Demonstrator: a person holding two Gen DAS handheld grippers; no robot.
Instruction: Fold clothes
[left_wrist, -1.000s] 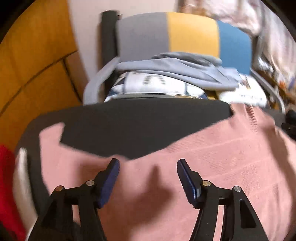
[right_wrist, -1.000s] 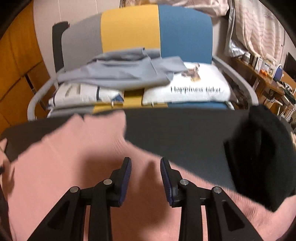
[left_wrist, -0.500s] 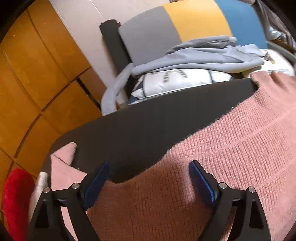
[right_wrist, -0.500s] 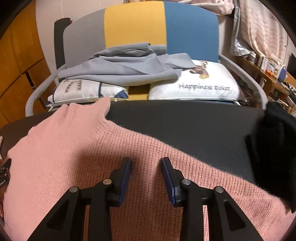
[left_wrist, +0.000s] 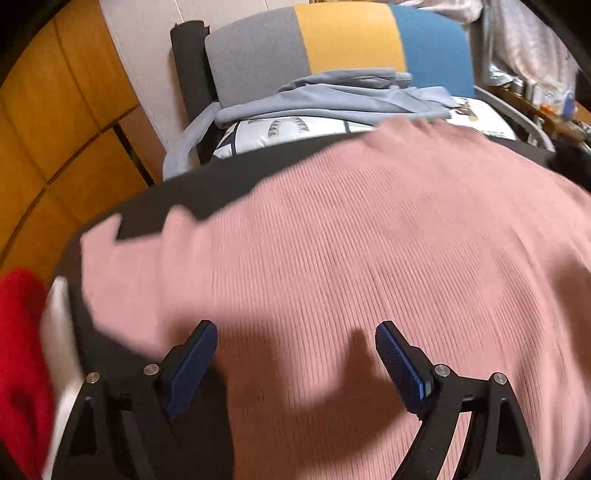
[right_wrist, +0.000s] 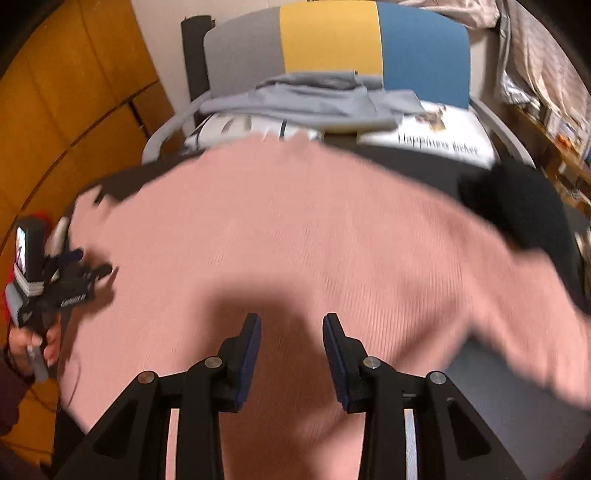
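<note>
Sweater (left_wrist: 369, 258), pink, is lying spread at 12 o'clock of both tongs; left gripper (left_wrist: 295, 354) is gaping wide, right gripper (right_wrist: 291, 343) partly, both gripping nothing.

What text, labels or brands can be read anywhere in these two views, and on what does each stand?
"Happiness ticket": dark print on the white pillow on the chair, blurred in the right wrist view, so partly a guess.
White lettering on the left gripper body, seen from the right wrist view: too blurred to read.
Pink sweater: no print visible.
Left wrist view: no readable text.
</note>
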